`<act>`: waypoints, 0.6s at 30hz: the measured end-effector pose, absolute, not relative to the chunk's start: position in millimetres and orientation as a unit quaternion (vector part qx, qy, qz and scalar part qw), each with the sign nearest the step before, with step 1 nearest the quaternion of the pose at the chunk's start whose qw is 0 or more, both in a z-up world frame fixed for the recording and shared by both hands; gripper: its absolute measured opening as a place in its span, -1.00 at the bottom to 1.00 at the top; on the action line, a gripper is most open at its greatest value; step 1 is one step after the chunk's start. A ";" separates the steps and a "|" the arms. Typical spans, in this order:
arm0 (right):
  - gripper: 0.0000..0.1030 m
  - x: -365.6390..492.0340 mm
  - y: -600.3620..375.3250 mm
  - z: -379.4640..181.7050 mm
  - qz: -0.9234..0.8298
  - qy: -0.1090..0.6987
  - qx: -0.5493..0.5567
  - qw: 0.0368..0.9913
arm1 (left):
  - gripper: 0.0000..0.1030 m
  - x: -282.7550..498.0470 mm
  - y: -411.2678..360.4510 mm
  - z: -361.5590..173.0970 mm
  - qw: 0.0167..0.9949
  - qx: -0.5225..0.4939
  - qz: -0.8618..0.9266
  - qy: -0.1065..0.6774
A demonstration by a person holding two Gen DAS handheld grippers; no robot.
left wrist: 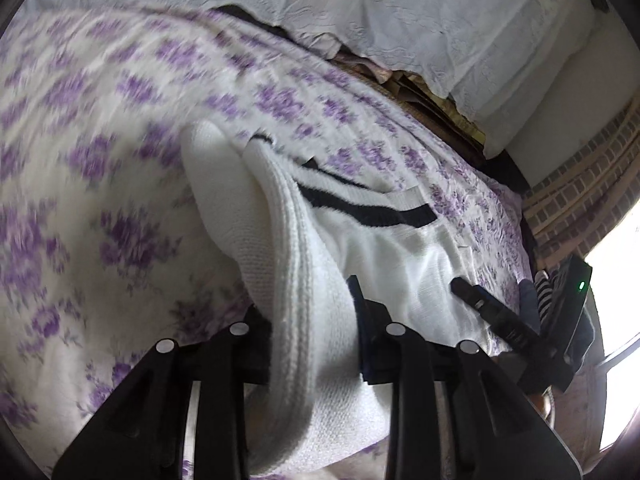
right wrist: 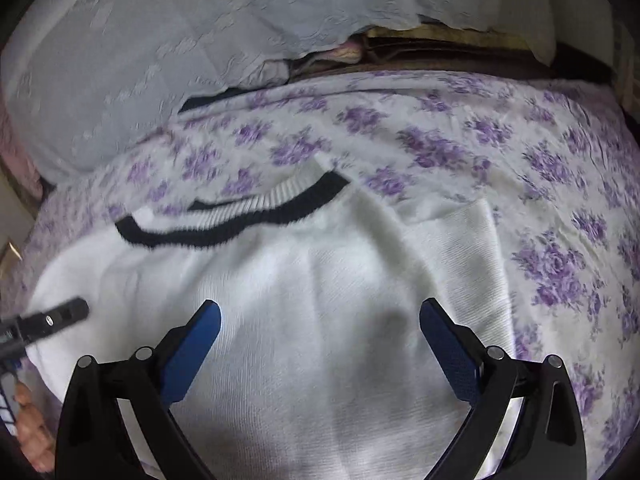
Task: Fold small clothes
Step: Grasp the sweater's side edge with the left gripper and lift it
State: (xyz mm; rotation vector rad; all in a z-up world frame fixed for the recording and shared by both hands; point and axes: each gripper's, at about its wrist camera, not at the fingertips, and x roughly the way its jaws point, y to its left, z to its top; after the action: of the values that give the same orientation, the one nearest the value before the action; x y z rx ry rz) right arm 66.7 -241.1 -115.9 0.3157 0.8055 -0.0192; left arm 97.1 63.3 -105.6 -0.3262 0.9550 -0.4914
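The bed (right wrist: 560,168) with its purple-flowered sheet carries everything, and a pale embossed cover (right wrist: 160,48) is bunched along its far side. The white knit sweater (right wrist: 320,280) lies spread on the sheet, its black-striped ribbed collar (right wrist: 224,224) toward the far side, and one part of it is lifted off the bed on the left. It looks soft, limp and light, a stretchy knit with no stiffness, so expect it to sag and drape from any single hold and to drag on the sheet rather than slide clean. Take it by the thicker ribbed edges, hem, cuff or collar, where the knit bunches less and the pads get a firm bite; a pinch mid-panel will likely just tent the fabric. Your left tongs (left wrist: 316,320) are closed on a bunched ribbed fold of the sweater, which hangs up through the jaws and trails back onto the bed. Your right tongs (right wrist: 320,320) stand wide open over the flat body panel, holding nothing; I cannot tell whether the tips touch the knit. The frames are motion-blurred, so the fine weave detail is a guess.
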 end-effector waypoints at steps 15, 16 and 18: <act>0.93 69.5 -316.2 -109.0 0.031 0.381 0.341 0.859 | -0.48 87.9 -44.6 -61.9 0.868 -0.029 -0.240 0.434; 0.93 69.1 -321.4 -108.1 0.033 0.378 0.350 0.856 | -0.48 87.0 -54.6 -60.5 0.868 -0.023 -0.241 0.433; 0.93 68.7 -332.5 -106.5 0.036 0.373 0.366 0.852 | -0.49 84.9 -78.4 -56.8 0.867 -0.010 -0.249 0.432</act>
State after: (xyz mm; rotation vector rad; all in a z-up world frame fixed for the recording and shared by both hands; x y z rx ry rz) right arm 68.7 -332.5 -106.5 0.7700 0.7858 0.0767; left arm 84.9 -78.4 -56.8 -0.0212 0.9047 -0.5221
